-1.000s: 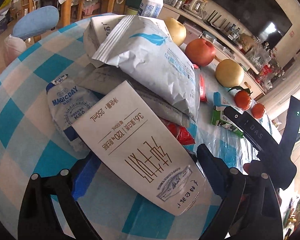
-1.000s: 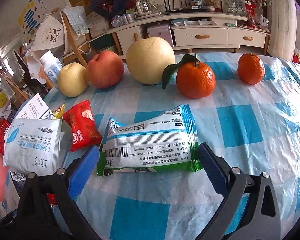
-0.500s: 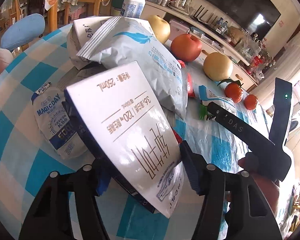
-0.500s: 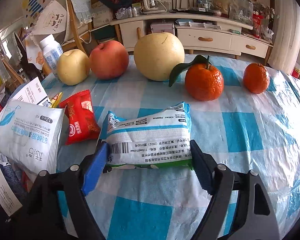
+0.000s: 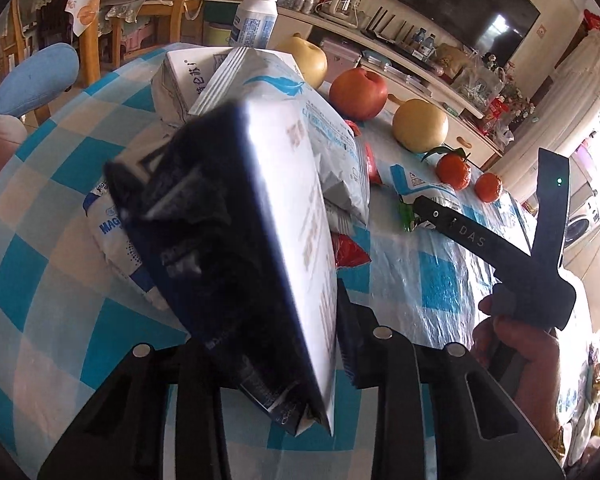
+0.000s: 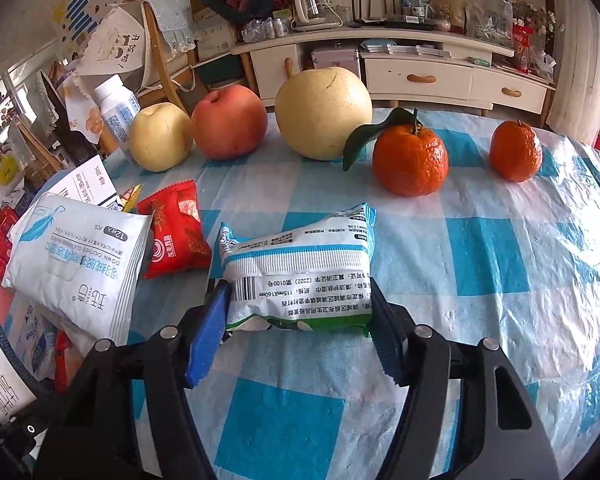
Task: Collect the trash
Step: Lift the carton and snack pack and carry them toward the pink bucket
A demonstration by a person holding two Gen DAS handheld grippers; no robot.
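Note:
My left gripper (image 5: 272, 340) is shut on a white and dark-blue milk carton (image 5: 284, 200), which stands tilted up on edge over the checked tablecloth (image 5: 52, 264). The carton hides the left finger. My right gripper (image 6: 296, 332) has its jaws closing on a white, blue and green wipes packet (image 6: 300, 264); both pads press its ends and the packet bulges upward. A red snack wrapper (image 6: 176, 232) and a white pouch with a blue feather (image 6: 80, 264) lie to its left. A blue-and-white pouch (image 5: 112, 232) lies behind the carton.
Along the table's far side stand a pear (image 6: 160, 136), an apple (image 6: 228, 120), a larger pear (image 6: 324, 112) and two tangerines (image 6: 410, 160) (image 6: 516, 152), with a white bottle (image 6: 114, 108) at the far left. A hand (image 5: 516, 344) holds the right gripper's handle. Cabinets stand beyond.
The left jaws closed on the milk carton and tipped it from flat up onto its edge. The right jaws narrowed onto the wipes packet, which has bunched up between them.

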